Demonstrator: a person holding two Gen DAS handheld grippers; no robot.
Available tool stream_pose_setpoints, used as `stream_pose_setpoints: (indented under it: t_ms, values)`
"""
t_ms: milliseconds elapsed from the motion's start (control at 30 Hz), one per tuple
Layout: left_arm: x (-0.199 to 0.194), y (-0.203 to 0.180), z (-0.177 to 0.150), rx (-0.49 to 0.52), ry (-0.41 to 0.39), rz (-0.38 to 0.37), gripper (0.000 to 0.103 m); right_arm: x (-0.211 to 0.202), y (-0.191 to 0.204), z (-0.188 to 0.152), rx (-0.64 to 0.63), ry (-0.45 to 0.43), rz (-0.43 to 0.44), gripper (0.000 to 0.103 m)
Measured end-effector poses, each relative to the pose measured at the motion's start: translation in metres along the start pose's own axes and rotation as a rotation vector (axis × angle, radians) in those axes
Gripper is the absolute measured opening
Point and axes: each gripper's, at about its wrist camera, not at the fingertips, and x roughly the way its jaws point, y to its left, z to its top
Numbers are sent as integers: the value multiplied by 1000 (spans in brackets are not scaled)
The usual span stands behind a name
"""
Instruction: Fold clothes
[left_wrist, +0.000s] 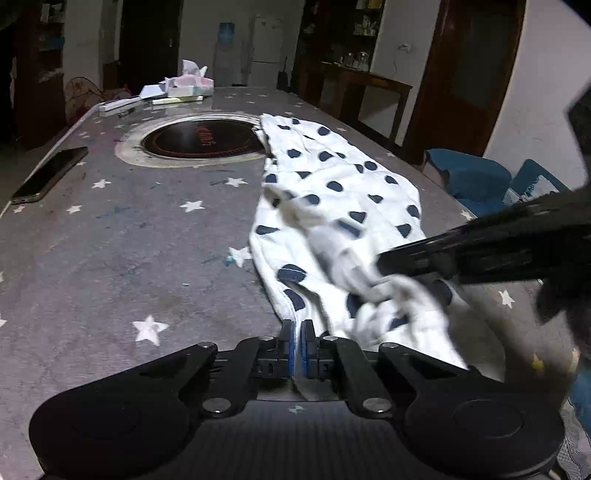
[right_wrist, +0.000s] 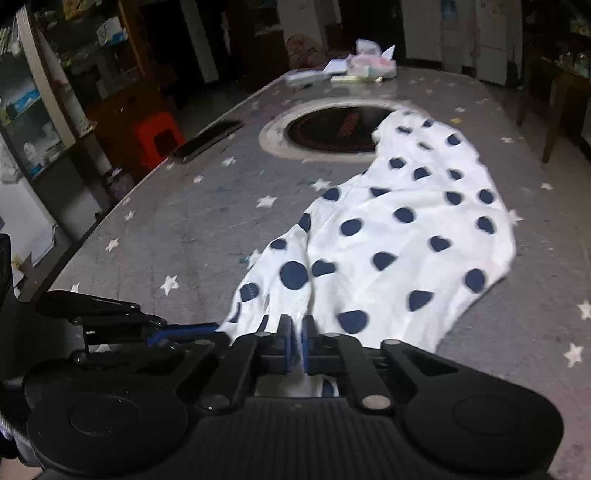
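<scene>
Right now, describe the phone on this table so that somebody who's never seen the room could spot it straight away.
Start at the grey star-printed table and find the round dark inset near its middle. From there look to the table's left edge: the phone lies flat there, well apart from the polka-dot garment. It is the only slim, dark, glossy slab; the clutter at the far end is pale.
</scene>
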Motion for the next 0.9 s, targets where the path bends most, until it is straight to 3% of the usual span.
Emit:
stream_pose_setpoints:
  t_ms: [300, 433, 633, 733, 867, 900]
  values:
    - [-25, 37, 4, -39, -54, 92, 2, -73, -54, -28, 143, -155, -132, 2]
    - [-44, 58, -2, -48, -62, 148, 0, -94, -72, -57, 214, -154, -158, 1]
    - [-61, 86, -21, -65, 4, 195, 1, -91, -79, -93, 260, -38, -164, 1]
    - [-61, 89, -16, -69, 7, 195, 2, -89, -84, -96, 275, 2, -187, 3]
    - [-53, 76, 4, -41, -13, 172, 6, -93, -83, -84, 234, -15, -216, 9]
    - [-49, 70, 10, -29, -17, 164, 12, -95, -82, -79, 219, -29, -222, 11]
